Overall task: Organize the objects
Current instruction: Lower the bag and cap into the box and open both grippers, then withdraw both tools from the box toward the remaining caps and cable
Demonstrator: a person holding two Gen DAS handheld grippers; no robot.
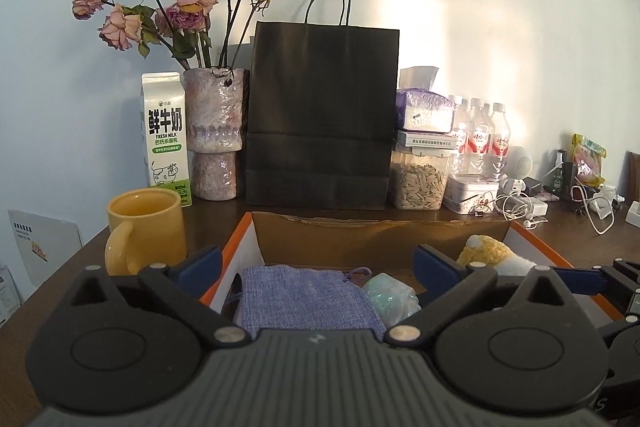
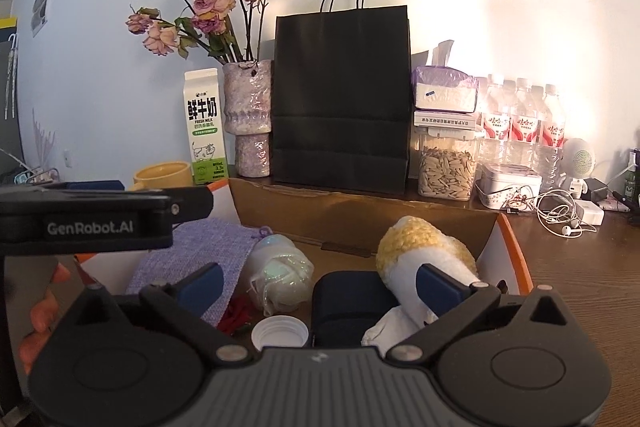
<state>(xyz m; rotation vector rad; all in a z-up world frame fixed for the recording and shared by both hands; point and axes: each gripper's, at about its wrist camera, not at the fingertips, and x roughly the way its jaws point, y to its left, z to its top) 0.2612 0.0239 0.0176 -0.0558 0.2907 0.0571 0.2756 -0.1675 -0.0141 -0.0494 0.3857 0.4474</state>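
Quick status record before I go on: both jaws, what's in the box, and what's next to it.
left gripper: jaws open, nothing between them
right gripper: jaws open, nothing gripped
box: open, on the table
in box: purple pouch, wrapped bundle, knitted toy, white cap, dark case
left of box: yellow mug
behind box: black bag

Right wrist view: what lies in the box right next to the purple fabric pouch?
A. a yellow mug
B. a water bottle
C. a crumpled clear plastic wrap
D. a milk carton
C: in the cardboard box, the crumpled clear plastic wrap lies against the right edge of the purple fabric pouch; the mug, carton and bottles stand outside on the table.
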